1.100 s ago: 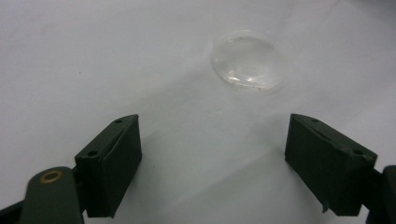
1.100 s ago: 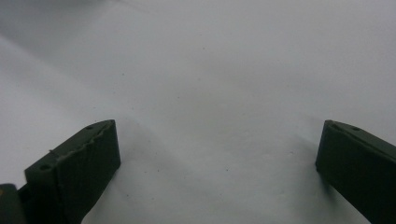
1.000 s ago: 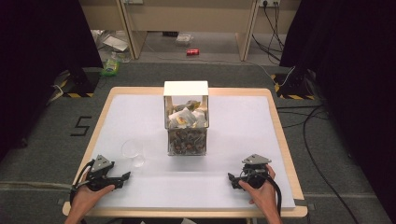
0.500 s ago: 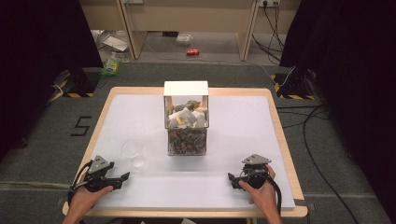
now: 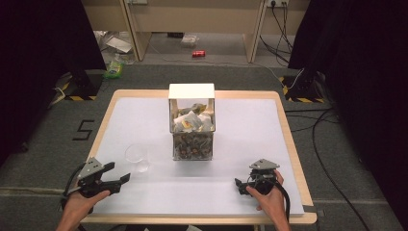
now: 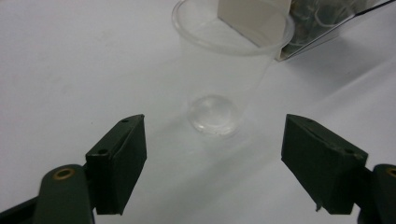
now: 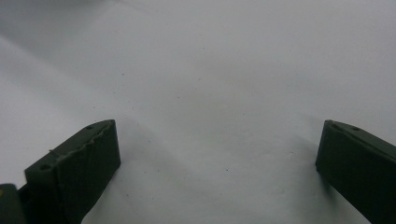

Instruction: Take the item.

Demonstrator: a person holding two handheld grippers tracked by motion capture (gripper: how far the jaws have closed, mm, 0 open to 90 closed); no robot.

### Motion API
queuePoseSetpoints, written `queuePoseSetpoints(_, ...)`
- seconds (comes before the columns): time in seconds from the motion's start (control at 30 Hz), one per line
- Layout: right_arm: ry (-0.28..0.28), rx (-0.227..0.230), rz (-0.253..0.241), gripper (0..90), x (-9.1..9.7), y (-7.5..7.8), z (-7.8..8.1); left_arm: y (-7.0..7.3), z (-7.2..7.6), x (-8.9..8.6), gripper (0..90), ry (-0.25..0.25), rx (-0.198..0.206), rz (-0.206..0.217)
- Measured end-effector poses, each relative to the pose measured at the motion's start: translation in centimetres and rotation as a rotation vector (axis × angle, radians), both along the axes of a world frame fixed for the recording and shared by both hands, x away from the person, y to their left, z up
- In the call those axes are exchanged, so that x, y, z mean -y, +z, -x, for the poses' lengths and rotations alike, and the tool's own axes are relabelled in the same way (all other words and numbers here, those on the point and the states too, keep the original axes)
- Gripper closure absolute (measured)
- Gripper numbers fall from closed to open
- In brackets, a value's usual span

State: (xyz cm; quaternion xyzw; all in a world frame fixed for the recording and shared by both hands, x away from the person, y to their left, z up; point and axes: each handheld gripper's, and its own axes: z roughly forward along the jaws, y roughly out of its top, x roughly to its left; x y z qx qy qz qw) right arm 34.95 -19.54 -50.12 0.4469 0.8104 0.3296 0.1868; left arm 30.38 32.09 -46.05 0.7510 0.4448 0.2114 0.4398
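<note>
A clear plastic cup (image 5: pixel 137 155) stands upright and empty on the white table sheet, left of a clear box (image 5: pixel 192 130) with a white lid that holds packets. My left gripper (image 5: pixel 118 173) is near the front left corner, raised a little off the table and pointing at the cup. In the left gripper view the cup (image 6: pixel 229 60) stands just beyond my left gripper (image 6: pixel 213 122). Its jaws are open and have just been closing slightly, with nothing between them. My right gripper (image 5: pixel 239 185) rests at the front right. In the right gripper view my right gripper (image 7: pixel 217 135) is open over bare sheet.
The wooden table edge (image 5: pixel 288 139) frames the white sheet. The box's white lid corner (image 6: pixel 252 18) shows behind the cup. Cables (image 5: pixel 332 144), a red can (image 5: pixel 198 53) and litter lie on the floor beyond the table.
My left gripper has lifted a little off the table, still facing the cup. The right gripper, the cup and the box have not moved.
</note>
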Motion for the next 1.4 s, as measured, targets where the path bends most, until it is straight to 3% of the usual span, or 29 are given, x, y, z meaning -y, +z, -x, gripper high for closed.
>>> queuePoseSetpoints(0.2, 0.002, 0.001, 0.000, 0.4, 0.0, 0.0, 0.0, 1.1, 0.1, 0.2, 22.4, -0.016, 0.030, 0.007)
queuePoseSetpoints(0.37, -0.002, -0.001, -0.002, 0.4, 0.0, 0.0, 0.0, 2.3, 0.1, 0.4, 23.1, -0.022, 0.063, 0.034)
queuePoseSetpoints(0.47, -0.001, -0.001, -0.002, 0.4, 0.0, 0.0, 0.0, 3.4, 0.0, 0.8, 24.0, -0.045, 0.093, 0.072)
queuePoseSetpoints(0.7, -0.002, -0.001, -0.002, 0.4, 0.0, 0.0, 0.0, 5.6, -0.2, 2.2, 27.3, -0.088, 0.151, 0.112)
queuePoseSetpoints(1.17, -0.001, -0.001, -0.002, 0.4, 0.0, 0.0, 0.0, 9.1, -1.4, 5.1, 34.1, -0.173, 0.194, 0.124)
queuePoseSetpoints(1.4, 0.000, -0.001, -0.001, 0.4, 0.0, 0.0, 0.0, 11.6, -2.2, 6.8, 40.8, -0.211, 0.232, 0.114)
